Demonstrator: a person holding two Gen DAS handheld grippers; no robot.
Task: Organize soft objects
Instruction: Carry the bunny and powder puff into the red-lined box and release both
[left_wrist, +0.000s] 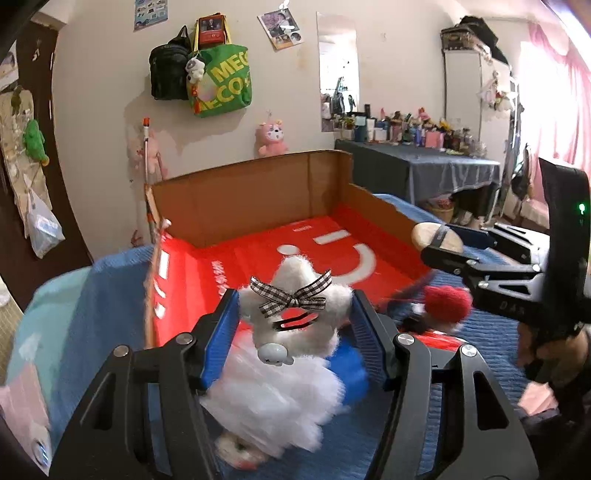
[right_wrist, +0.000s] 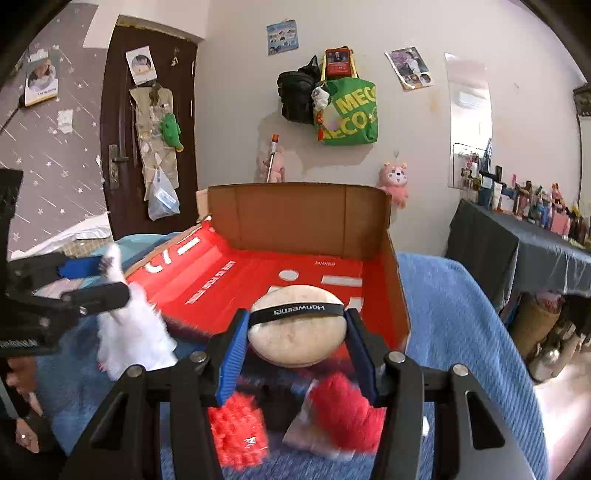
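While both grippers hang over the blue blanket (right_wrist: 461, 314), each carries one soft thing toward the box (left_wrist: 258, 192), which lies open at twelve o'clock in both views. The left gripper (left_wrist: 293, 317) is clamped on a white plush (left_wrist: 295, 306) with a checked bow; its blue pads press the fluffy body at nine and three o'clock, and the lower fur hangs blurred below the jaws. The right gripper (right_wrist: 295, 332) grasps a beige puff (right_wrist: 297, 332) with a black strap, pinched across its width, the strap facing the camera. From the left view the same puff shows at two o'clock, held clear of the box's right wall.

Still on the blanket, at six o'clock under the right gripper, lie a red knit piece (right_wrist: 236, 424) and a red furry piece (right_wrist: 343, 413); neither is in the box yet.

Risks, as I judge them: the plush is gripped in loose fur rather than a firm core, so a quick swing could let it slide out and drop short of the box's red floor (left_wrist: 258, 254). The puff is round and compressible; squeezed at its edge it could pop free. The box's low cardboard walls sit close to both paths, and a gripper coming in too low could catch the near edge and shove the box along the blanket. The two grippers are also near each other, so releasing together over the same spot invites a knock.
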